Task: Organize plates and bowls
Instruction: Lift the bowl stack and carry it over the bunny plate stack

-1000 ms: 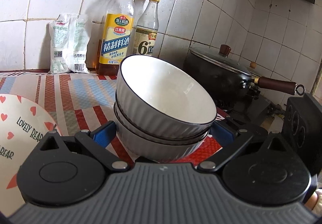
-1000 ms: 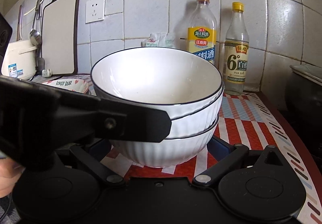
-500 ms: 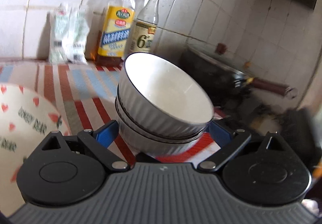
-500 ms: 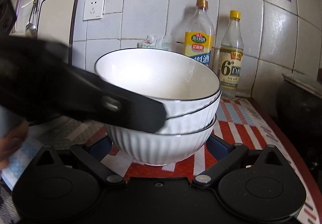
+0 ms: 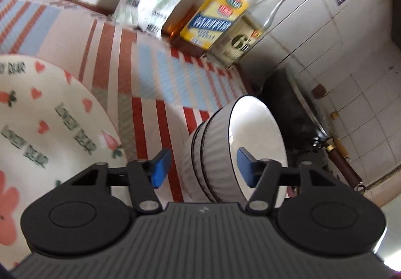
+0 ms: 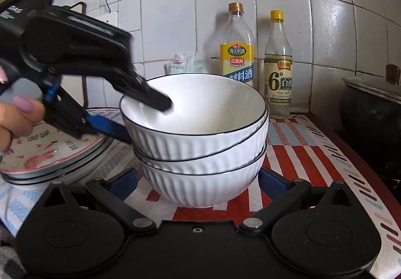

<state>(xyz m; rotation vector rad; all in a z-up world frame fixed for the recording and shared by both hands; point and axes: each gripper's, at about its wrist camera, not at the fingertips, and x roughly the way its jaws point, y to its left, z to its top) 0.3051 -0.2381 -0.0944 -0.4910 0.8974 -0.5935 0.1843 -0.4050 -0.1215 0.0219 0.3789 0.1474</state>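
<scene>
Three white ribbed bowls with dark rims stand stacked on the striped cloth; they also show in the left wrist view. My left gripper is open and rolled on its side, straddling the top bowl's rim, one finger inside the bowl and one outside. My right gripper is open, its fingers either side of the bottom bowl. White plates printed with hearts and "LOVELY BEAR" lie stacked left of the bowls, also in the left wrist view.
Two bottles and a white packet stand against the tiled wall behind the bowls. A black lidded pot with a wooden handle sits at the right on the stove.
My left gripper has lifted, rolled onto its side and come over the top bowl's rim, one finger now inside. The right gripper and the bowl stack have hardly moved.
</scene>
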